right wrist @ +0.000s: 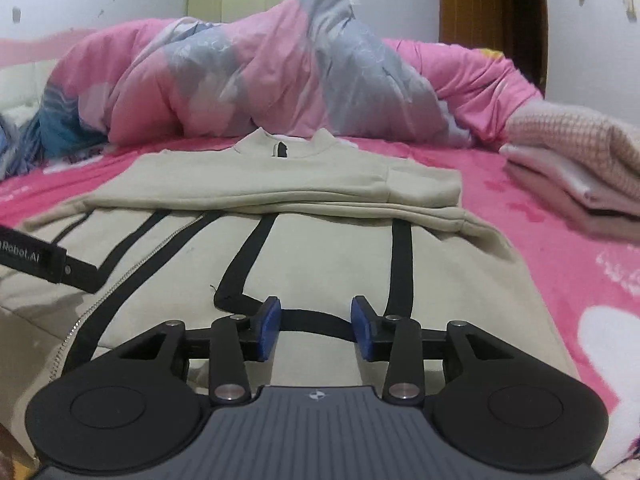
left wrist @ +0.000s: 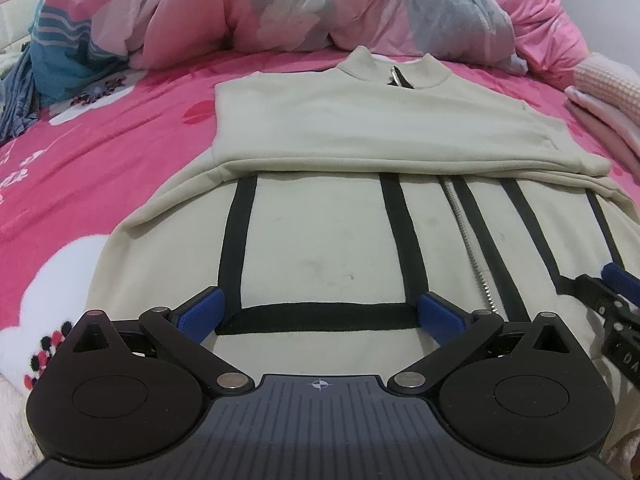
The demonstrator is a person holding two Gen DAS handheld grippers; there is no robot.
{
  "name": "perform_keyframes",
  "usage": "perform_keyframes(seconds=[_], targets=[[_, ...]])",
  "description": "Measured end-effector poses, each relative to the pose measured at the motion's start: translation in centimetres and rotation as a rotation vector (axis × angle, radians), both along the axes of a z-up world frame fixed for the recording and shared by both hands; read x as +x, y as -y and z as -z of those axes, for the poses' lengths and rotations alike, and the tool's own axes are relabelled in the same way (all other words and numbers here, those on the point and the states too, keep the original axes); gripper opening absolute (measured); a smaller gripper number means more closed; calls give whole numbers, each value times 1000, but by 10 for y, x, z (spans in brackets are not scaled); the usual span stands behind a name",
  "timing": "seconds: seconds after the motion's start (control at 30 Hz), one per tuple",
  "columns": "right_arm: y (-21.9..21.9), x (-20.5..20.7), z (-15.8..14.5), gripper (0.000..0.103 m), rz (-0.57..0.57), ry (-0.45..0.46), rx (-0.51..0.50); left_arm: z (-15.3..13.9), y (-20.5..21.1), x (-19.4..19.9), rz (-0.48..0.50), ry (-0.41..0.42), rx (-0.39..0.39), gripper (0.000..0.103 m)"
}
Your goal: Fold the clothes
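A beige zip-up jacket (left wrist: pixel 320 240) with black stripes lies flat on the pink bed sheet (left wrist: pixel 100 152). Its upper part (left wrist: pixel 360 124) is folded over, with the collar (left wrist: pixel 396 66) at the far end. My left gripper (left wrist: pixel 320 309) stands wide open just over the near hem, blue pads on either side of a black stripe rectangle. My right gripper (right wrist: pixel 316 316) hangs low over the jacket (right wrist: pixel 320 248) right of the zip (right wrist: pixel 132 268). It is partly open, and a black stripe runs under the gap. Neither grips cloth. The right gripper's fingers (left wrist: pixel 612 292) show at the left view's right edge.
A bunched pink and grey duvet (right wrist: pixel 260 80) lies across the far side of the bed. A folded pink waffle blanket (right wrist: pixel 580 160) sits at the right. Blue striped clothes (left wrist: pixel 52 60) are heaped at the far left. A wooden door (right wrist: pixel 492 20) stands behind.
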State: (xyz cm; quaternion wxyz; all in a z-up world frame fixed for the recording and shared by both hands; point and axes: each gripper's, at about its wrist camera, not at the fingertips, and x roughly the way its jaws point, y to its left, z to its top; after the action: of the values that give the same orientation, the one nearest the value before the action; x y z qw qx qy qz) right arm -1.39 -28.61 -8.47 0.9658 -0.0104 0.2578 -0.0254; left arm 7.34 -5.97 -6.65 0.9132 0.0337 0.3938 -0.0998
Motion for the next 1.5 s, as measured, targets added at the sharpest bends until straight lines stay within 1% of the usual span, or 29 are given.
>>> perform_keyframes(seconds=[0.07, 0.2, 0.3, 1.17, 1.5], targets=[[-1, 1, 0, 42, 0, -7, -10, 0, 0, 0, -3, -2, 0, 103], [1, 0, 1, 42, 3, -2, 4, 0, 1, 0, -6, -5, 2, 103], [-1, 0, 1, 42, 7, 0, -7, -1, 1, 1, -9, -9, 1, 103], [2, -1, 2, 43, 6, 7, 7, -2, 1, 1, -24, -27, 5, 103], [3, -1, 2, 43, 3, 7, 12, -2, 1, 1, -43, -48, 1, 103]])
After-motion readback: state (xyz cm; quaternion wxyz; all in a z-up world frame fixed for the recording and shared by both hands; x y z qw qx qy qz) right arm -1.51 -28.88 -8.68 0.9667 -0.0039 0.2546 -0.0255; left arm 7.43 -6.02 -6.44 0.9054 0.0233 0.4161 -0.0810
